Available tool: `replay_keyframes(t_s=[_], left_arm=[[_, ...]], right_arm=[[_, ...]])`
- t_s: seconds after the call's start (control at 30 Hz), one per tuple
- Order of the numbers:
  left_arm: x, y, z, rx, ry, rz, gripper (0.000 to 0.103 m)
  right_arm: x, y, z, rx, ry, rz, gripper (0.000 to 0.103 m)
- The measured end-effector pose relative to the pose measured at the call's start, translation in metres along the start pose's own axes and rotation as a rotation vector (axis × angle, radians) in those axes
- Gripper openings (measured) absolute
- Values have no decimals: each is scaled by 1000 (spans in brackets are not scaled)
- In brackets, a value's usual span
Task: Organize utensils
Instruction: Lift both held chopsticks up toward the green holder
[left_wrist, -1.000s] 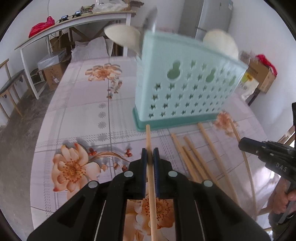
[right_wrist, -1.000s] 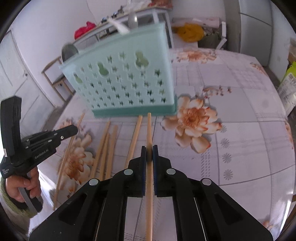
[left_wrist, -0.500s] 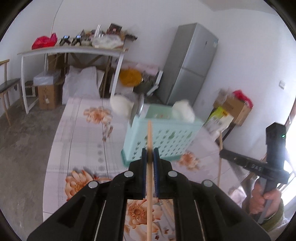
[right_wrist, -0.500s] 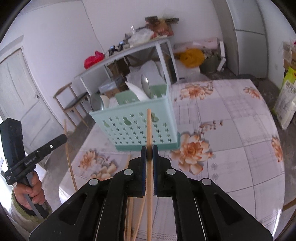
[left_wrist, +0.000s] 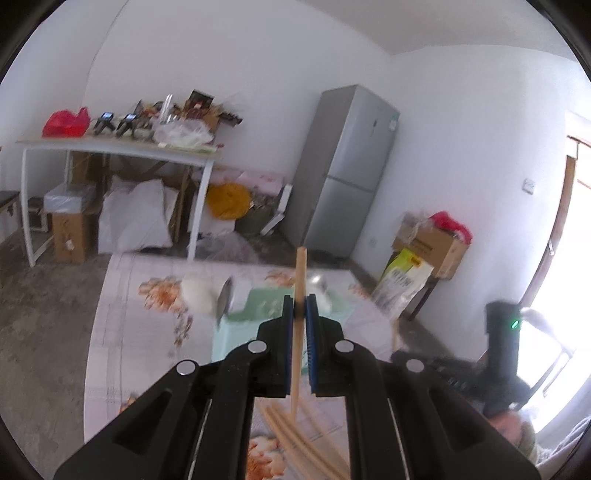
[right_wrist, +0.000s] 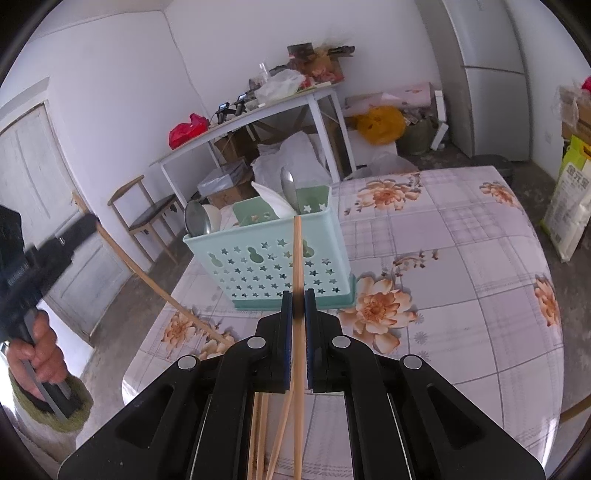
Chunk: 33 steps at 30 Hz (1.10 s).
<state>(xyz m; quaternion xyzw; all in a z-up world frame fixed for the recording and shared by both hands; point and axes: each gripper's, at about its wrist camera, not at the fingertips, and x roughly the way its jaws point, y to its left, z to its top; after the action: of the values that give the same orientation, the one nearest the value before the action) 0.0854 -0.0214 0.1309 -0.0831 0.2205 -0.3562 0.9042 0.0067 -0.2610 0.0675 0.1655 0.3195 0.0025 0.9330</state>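
My left gripper (left_wrist: 299, 306) is shut on a wooden chopstick (left_wrist: 300, 273), held up high above the table. My right gripper (right_wrist: 298, 302) is shut on another wooden chopstick (right_wrist: 297, 254), raised in front of the mint green utensil basket (right_wrist: 273, 266). The basket holds metal spoons (right_wrist: 195, 221) and white spoons (right_wrist: 275, 203); it shows blurred in the left wrist view (left_wrist: 255, 314). Several more chopsticks lie on the floral tablecloth below the left gripper (left_wrist: 291, 439) and below the right gripper (right_wrist: 266, 435). The left gripper also shows in the right wrist view (right_wrist: 88, 225), holding its chopstick tilted.
The floral table (right_wrist: 461, 258) has its edges close on the left and front. A wooden chair (right_wrist: 147, 218), a white side table (right_wrist: 258, 110) with clutter, a fridge (left_wrist: 347, 173) and cardboard boxes (left_wrist: 428, 243) stand around the room.
Both grippers have risen from table level with their chopsticks, lifting them clear of the pile. The basket now lies lower and farther in both views.
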Motion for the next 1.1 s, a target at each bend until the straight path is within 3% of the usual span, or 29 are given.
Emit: replay_keyframes(t_s=[0.3,0.6,0.93,1.1], left_arm=[[-8,-17,52,31,-149,-64,6],[8,-23,94,36,-268,-54,6],[62,-5,79,38,-197,65,6],[96,5,54,46,-107,88,6]], right_arm=[[-1,-1,1,5,1,4,4],[-3,-2,2,8,-1,8,4],[1,-5,3,19,12,7,4],[3,-5,4,21,17,11,4]])
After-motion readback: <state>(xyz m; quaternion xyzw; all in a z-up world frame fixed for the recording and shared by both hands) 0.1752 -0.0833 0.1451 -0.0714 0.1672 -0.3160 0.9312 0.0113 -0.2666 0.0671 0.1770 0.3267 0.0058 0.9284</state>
